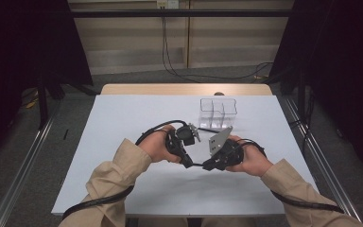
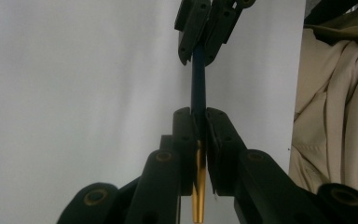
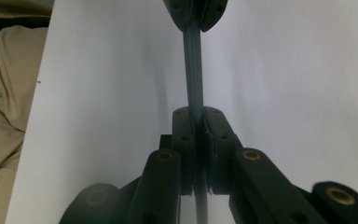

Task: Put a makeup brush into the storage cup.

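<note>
Both grippers clamp one dark blue pen between them, held above the white tabletop in front of the person. The left gripper has its fingers closed on the end with the gold tip, which pokes out behind them; the right gripper has its fingers closed on the other end of the barrel. By the look of it the pen is being pulled apart or capped, and that step seems not yet finished. The clear plastic organizer beyond stands empty, so stowing is probably left.
</note>
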Motion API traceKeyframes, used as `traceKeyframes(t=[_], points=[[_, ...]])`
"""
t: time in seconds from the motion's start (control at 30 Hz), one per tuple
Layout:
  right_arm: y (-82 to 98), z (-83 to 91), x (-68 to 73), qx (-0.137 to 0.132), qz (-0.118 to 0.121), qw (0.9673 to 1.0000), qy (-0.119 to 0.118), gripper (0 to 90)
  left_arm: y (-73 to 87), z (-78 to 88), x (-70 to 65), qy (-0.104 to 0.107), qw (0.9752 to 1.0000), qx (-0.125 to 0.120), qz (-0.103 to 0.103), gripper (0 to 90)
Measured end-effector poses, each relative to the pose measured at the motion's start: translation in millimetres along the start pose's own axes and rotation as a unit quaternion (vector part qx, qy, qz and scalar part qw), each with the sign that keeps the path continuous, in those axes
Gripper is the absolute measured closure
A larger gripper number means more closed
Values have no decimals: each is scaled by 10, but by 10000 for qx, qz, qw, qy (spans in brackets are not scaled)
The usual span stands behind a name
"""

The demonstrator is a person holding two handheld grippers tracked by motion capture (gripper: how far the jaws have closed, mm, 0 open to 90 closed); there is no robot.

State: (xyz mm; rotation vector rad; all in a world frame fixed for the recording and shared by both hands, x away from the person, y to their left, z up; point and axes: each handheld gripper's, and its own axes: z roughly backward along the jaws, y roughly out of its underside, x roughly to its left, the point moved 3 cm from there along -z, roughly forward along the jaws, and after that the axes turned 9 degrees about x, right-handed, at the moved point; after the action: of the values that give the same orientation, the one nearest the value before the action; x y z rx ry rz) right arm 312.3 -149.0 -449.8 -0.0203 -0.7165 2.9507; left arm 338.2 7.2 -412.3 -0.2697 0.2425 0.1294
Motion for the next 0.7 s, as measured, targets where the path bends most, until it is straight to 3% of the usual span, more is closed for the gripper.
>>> traceKeyframes(t=[0.17, 0.37, 0.6, 0.7], points=[[1, 13, -4, -86, -27, 10000, 13, 849, 31, 43, 51, 18, 9997, -257, 25, 793], [32, 20, -10, -157, -63, 9999, -4, 849, 65, 63, 70, -65, 9986, -517, 76, 638], [66, 36, -23, -224, -148, 9996, 26, 848, 113, 93, 113, -63, 9955, -899, 293, 445], [70, 46, -31, -260, -143, 9995, 58, 848, 145, 89, 142, -37, 9931, -1089, 435, 368]])
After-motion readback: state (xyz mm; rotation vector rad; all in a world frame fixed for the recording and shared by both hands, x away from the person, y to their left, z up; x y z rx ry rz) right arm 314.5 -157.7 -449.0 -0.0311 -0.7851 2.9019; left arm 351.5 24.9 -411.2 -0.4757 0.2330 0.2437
